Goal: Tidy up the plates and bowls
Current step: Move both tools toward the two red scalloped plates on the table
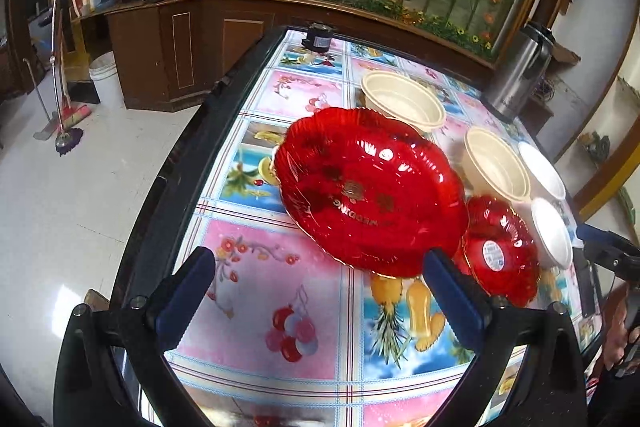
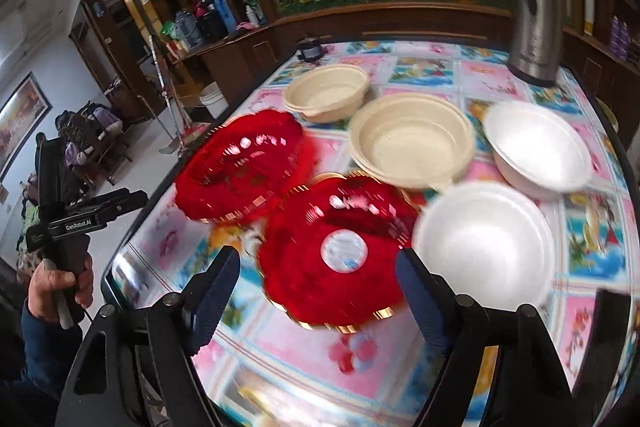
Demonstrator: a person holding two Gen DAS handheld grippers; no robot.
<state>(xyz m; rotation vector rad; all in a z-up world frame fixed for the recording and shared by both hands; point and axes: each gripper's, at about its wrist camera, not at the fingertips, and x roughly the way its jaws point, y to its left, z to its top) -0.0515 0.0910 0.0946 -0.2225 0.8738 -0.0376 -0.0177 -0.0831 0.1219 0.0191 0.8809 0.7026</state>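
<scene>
1. Progress, left to right on the desk (image 2: 520, 83): the large red plate (image 2: 240, 167) lies at the left edge; the small red plate (image 2: 336, 251), bearing a white sticker, lies just beside it, their rims close or overlapping; two cream bowls (image 2: 412, 141) stand behind; two white bowls (image 2: 486, 243) stand to the right.
2. Judgement: nothing appears nested or stacked yet; like pieces merely sit near one another, so sorting seems barely begun; stacking plates and bowls by kind remains.
3. Left tool (image 1: 320, 291): released, jaws spread wide; it grasps nothing; the large red plate (image 1: 368, 187) lies just ahead, its near rim beside the right finger.
4. Right tool (image 2: 320, 279): likewise released and empty; its spread fingers frame the small red plate, contact unclear through blur.
</scene>
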